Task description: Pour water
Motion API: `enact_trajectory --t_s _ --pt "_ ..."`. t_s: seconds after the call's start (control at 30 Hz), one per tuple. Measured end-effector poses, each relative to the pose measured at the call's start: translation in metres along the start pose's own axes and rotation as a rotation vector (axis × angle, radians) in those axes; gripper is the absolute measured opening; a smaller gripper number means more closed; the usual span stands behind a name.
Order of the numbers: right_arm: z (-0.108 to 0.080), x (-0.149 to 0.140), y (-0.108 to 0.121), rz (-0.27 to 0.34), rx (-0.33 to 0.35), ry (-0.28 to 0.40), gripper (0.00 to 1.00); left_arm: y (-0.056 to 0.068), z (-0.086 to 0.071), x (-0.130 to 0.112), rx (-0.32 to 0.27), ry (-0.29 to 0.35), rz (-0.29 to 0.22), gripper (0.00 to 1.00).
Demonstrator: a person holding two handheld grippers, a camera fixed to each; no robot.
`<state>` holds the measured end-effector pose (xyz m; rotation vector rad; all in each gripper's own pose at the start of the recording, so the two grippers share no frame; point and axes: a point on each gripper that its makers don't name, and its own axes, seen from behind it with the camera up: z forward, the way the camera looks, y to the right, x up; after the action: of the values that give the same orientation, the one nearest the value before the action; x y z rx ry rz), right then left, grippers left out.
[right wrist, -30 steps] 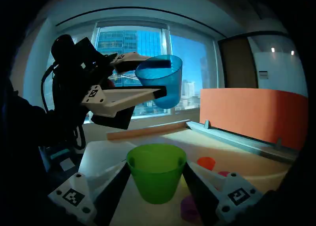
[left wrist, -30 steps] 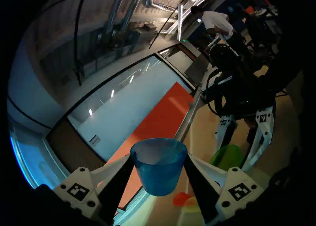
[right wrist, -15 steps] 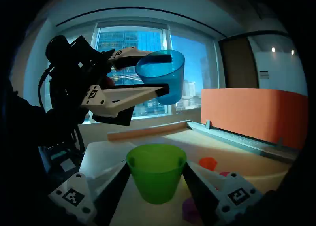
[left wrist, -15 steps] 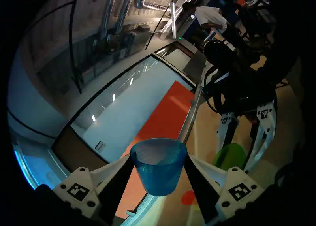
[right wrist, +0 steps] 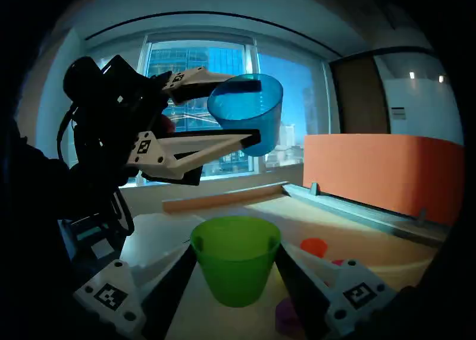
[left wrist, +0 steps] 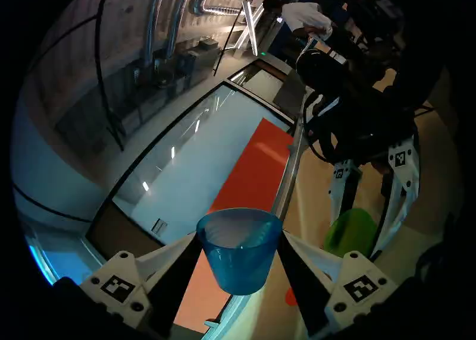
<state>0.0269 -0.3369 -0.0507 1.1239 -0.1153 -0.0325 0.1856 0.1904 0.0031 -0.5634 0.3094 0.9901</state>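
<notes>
My left gripper (left wrist: 239, 254) is shut on a translucent blue cup (left wrist: 239, 249). The right gripper view shows that same blue cup (right wrist: 247, 111) raised high and tipped on its side, mouth toward the camera, with the left gripper (right wrist: 253, 113) clamping it from both sides. Directly below it stands a green cup (right wrist: 235, 258), upright over the light table (right wrist: 357, 236), with my right gripper (right wrist: 236, 263) shut on it. In the left gripper view the green cup (left wrist: 351, 233) sits between the right gripper's white fingers (left wrist: 398, 203), off to the right. Whether water is in either cup is unclear.
An orange partition (right wrist: 387, 167) and a metal rail (right wrist: 357, 212) run along the table's far right side. A small orange piece (right wrist: 312, 245) and a purple one (right wrist: 285, 316) lie on the table beside the green cup. Large windows (right wrist: 196, 84) stand behind. A person bends over far back (left wrist: 303, 22).
The blue cup has tipped further onto its side above the green cup, and the left gripper has rotated with it. The green cup has stayed in place.
</notes>
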Motion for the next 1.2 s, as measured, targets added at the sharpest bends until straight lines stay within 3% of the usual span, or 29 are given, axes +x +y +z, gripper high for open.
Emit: enact_trajectory --t_s 0.47,1.2 --pt "-0.0011 -0.0007 0.0011 -0.002 -0.002 0.002 0.9 0.0038 0.0017 0.0024 0.003 -0.007 0.075 0.85" --pt "-0.0025 0.0007 0.0037 -0.001 -0.003 0.007 0.89 -0.0015 -0.001 0.0046 0.015 -0.004 0.127 0.86"
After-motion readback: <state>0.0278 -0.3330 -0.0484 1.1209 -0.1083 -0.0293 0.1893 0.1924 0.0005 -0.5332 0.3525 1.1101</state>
